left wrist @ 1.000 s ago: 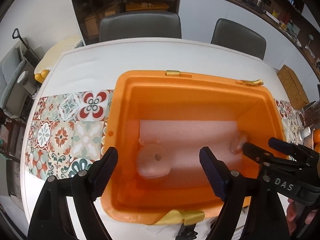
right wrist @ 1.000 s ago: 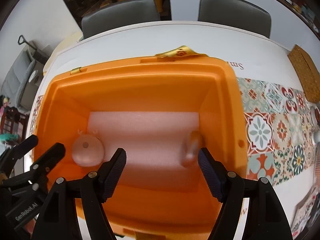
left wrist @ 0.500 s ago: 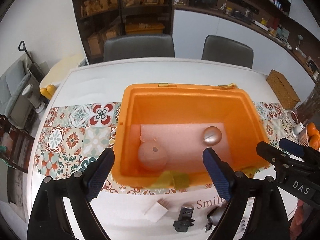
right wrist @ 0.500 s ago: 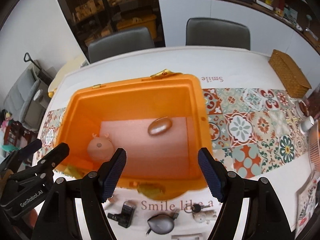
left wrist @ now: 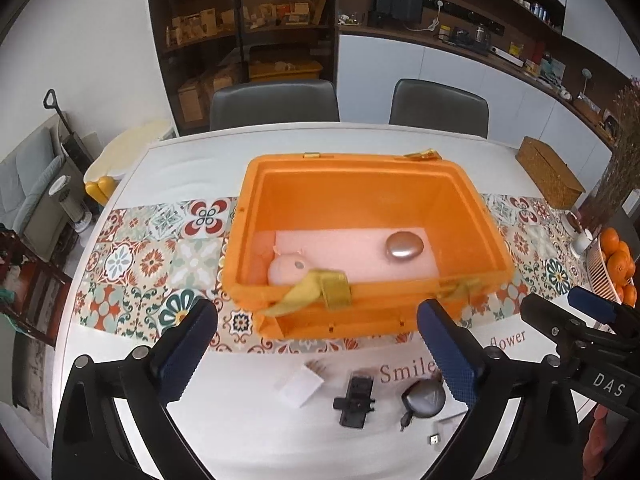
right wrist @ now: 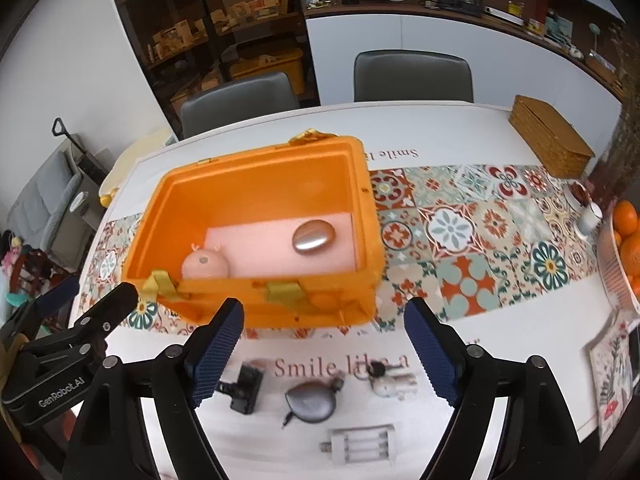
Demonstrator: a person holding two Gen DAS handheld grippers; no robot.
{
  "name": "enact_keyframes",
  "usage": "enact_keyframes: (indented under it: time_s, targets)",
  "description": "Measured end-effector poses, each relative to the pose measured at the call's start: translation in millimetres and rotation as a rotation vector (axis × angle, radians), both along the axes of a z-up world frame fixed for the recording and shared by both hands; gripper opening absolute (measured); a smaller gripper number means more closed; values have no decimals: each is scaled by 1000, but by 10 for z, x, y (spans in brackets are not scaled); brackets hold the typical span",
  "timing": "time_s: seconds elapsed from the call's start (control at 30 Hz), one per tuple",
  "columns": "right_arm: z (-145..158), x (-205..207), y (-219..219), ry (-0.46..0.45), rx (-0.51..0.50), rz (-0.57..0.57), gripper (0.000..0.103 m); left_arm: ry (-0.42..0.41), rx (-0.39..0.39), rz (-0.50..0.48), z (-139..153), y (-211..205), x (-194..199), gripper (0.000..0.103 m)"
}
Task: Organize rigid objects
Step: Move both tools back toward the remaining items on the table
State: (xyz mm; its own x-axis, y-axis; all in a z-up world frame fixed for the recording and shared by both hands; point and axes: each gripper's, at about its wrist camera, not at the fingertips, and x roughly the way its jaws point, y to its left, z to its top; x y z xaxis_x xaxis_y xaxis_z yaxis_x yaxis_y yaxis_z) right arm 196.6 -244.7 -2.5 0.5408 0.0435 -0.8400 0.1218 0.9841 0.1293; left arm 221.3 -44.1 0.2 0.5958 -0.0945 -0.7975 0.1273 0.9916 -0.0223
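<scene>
An orange box (left wrist: pixel 360 184) (right wrist: pixel 256 168) stands open on the table. Inside on pink foam lie a round pink pig-faced object (left wrist: pixel 286 270) (right wrist: pixel 205 265) at the left and a shiny metal oval (left wrist: pixel 403 245) (right wrist: pixel 313 237) at the right. On the white table in front of the box lie a black clip (left wrist: pixel 355 400) (right wrist: pixel 244 387), a grey teardrop-shaped gadget (left wrist: pixel 423 398) (right wrist: pixel 312 403), a white card (left wrist: pixel 301 385), a keyring (right wrist: pixel 390 378) and a white battery holder (right wrist: pixel 360 445). My left gripper (left wrist: pixel 316 352) and right gripper (right wrist: pixel 320 354) are both open and empty, above these items.
A patterned tile runner (right wrist: pixel 460 240) crosses the table under the box. A wicker box (right wrist: pixel 550 136) stands at the far right, a bowl of oranges (right wrist: pixel 628 240) and a white cup (right wrist: pixel 589 218) at the right edge. Two grey chairs (left wrist: pixel 276 104) stand behind the table.
Both grippers have pulled back and up out of the box, open and empty. The pink object and metal oval stay inside. The small items in front of the box have come into view.
</scene>
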Motion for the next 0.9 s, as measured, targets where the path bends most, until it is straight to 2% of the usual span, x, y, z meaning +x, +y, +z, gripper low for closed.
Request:
enact_keyframes:
  time_s: [0.2, 0.37, 0.9]
  targets:
    - [-125, -190, -46, 38, 27, -14, 85, 24, -16, 7, -61, 30, -179, 103]
    - [-262, -321, -54, 88, 43, -15, 85, 54, 1, 9, -179, 37, -300, 103]
    - [-839, -408, -132, 305, 83, 14, 85, 198, 26, 4, -694, -65, -421, 103]
